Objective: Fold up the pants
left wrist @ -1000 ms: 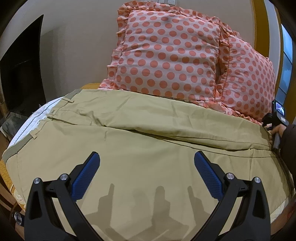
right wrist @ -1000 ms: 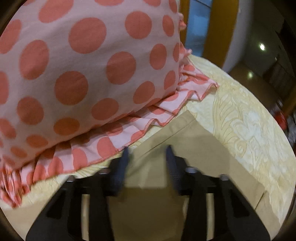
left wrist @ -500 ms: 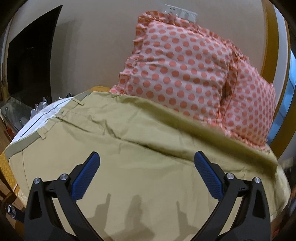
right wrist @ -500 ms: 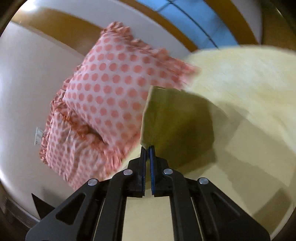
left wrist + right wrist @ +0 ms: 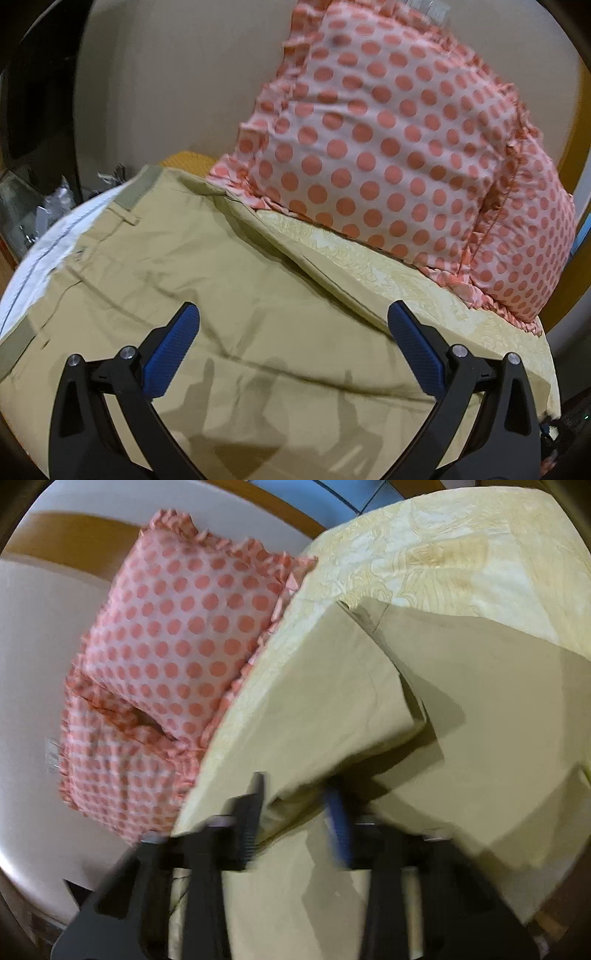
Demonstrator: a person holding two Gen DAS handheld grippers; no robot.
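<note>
2 polka-dot pillows [image 5: 388, 147] on yellow bedspread [image 5: 388, 269].

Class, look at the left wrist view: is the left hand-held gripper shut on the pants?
No: the left hand-held gripper stands wide open above the khaki pants, gripping nothing.

The left claw [image 5: 293, 338] is spread wide, its two blue-padded fingers [image 5: 171, 349] pointing forward and far apart with nothing between them. The right claw [image 5: 295, 812] is motion-blurred, its fingers parted with a clear gap.
</note>
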